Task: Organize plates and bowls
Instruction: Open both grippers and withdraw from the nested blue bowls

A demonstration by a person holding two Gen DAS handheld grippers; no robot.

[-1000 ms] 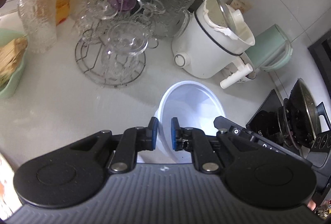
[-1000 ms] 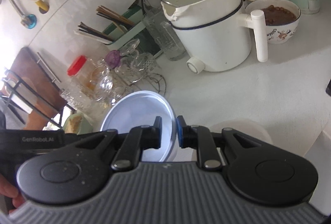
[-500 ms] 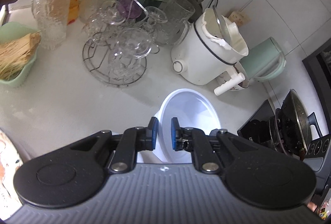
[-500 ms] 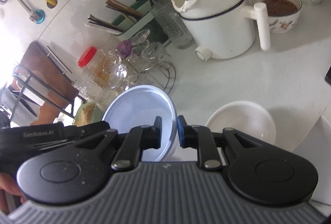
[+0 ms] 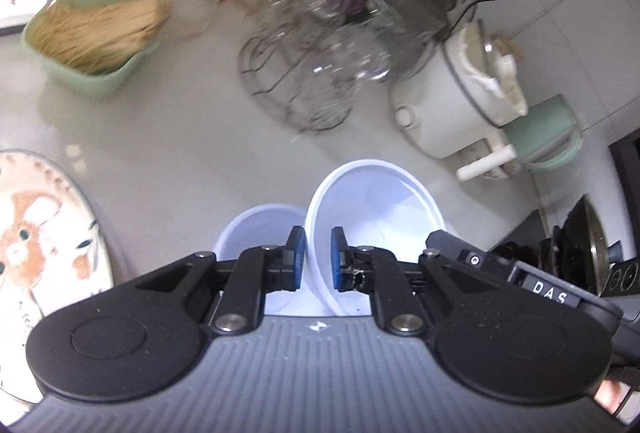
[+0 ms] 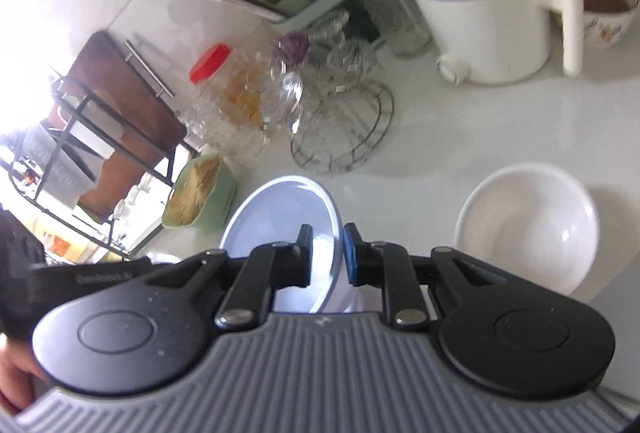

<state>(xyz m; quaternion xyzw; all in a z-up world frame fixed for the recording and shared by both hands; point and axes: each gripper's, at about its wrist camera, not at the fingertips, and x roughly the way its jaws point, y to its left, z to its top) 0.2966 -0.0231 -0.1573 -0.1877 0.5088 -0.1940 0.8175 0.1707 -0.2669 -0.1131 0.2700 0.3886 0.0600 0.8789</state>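
My left gripper (image 5: 318, 253) is shut on the near rim of a white bowl (image 5: 380, 197), which tilts above the counter. A second pale bowl (image 5: 256, 229) sits just left of it and lower. The right gripper's black body (image 5: 520, 273) reaches in at the held bowl's right edge. In the right wrist view my right gripper (image 6: 327, 253) is shut on the rim of a pale bluish-white bowl (image 6: 280, 209), which looks like the same bowl. The left gripper's body (image 6: 80, 277) shows at lower left. Another white bowl (image 6: 528, 225) rests on the counter to the right.
A patterned plate (image 5: 40, 233) lies at the left edge. Behind stand a wire rack of glassware (image 5: 312, 73), a green tub of straws (image 5: 96, 33), a white pot (image 5: 452, 101) and a green kettle (image 5: 544, 137). A stove with a pan (image 5: 584, 237) is at the right.
Both hands moved while keeping hold of the bowl. The patterned plate and the second pale bowl came into the left view. The white bowl on the counter came into the right view.
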